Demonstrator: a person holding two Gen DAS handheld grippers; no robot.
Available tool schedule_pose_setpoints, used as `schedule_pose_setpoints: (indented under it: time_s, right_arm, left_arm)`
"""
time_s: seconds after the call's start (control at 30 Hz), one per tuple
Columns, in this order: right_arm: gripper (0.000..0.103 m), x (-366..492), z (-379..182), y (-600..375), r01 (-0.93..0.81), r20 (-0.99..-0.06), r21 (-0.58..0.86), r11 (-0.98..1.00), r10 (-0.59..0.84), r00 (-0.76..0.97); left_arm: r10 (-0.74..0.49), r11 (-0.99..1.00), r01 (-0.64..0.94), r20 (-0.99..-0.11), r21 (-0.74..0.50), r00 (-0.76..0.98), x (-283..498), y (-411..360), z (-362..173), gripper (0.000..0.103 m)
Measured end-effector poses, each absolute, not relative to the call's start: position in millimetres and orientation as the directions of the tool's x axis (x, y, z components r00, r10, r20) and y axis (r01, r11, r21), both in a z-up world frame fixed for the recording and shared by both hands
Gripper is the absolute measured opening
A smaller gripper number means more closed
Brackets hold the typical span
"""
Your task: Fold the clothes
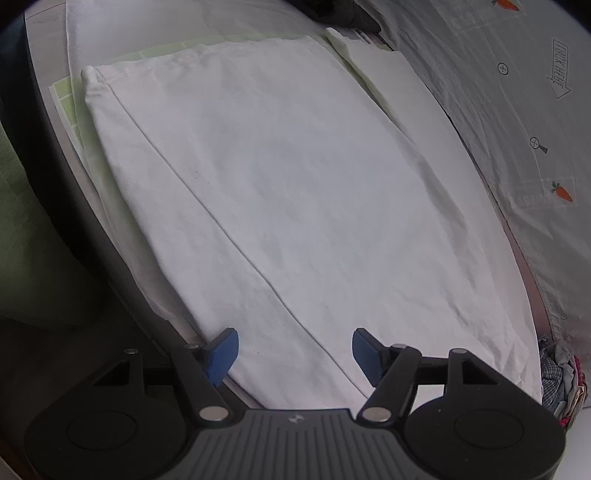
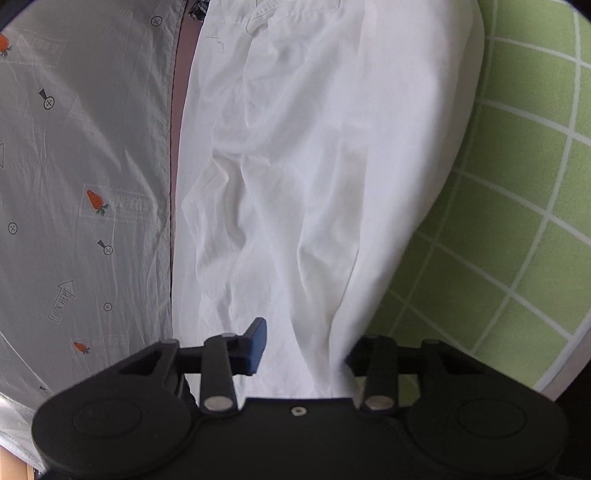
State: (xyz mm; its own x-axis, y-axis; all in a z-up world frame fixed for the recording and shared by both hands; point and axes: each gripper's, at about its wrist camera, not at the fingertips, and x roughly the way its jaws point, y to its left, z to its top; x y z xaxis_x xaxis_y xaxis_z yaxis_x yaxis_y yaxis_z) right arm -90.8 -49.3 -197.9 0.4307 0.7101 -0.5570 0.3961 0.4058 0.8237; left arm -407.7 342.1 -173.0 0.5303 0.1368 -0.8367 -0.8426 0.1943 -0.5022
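Observation:
White trousers (image 1: 280, 177) lie flat on the table, a long seam running diagonally. My left gripper (image 1: 294, 354) is open just above their near edge, blue pads (image 1: 223, 354) apart, nothing between them. In the right wrist view the same white trousers (image 2: 295, 166) lie lengthwise, waistband and pocket at the far top. My right gripper (image 2: 304, 347) is open with the trousers' near edge lying between its fingers; the left blue pad (image 2: 256, 345) shows, the right pad is hidden behind a raised fold of cloth.
A pale shirt printed with carrots (image 1: 517, 110) lies beside the trousers, also in the right wrist view (image 2: 81, 184). A green grid mat (image 2: 517, 221) lies under the trousers. A heap of coloured clothes (image 1: 561, 373) sits at the right. Dark cloth (image 1: 343, 14) lies far off.

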Motion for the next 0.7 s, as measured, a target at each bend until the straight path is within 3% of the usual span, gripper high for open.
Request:
schedule_pose_setpoints:
  time_s: [0.07,0.17,0.4,0.7]
  right_arm:
    - [0.013,-89,-196,-52,0.402,-0.509,0.849,0.342,0.730,0.456]
    - [0.012,-85,-187,-56,0.383,-0.494,0.860,0.336,0.733,0.468]
    - [0.021,-71,-177,-77,0.376,-0.579,0.814,0.443,0.678,0.453]
    - [0.025,-50,-182,-125,0.392,-0.612,0.787,0.475,0.676,0.410]
  left_arm:
    - [0.138,0.198,-0.843,-0.837,-0.500,0.529,-406,343,-173,0.071]
    - [0.148,0.205,-0.849,-0.842,-0.487,0.519,-402,341,-173,0.072]
    - [0.186,0.173,-0.863,-0.845,-0.475,0.502,-403,323,-170,0.072]
    - [0.114,0.170,-0.820,-0.816,-0.546,0.567,-365,266,-171,0.072]
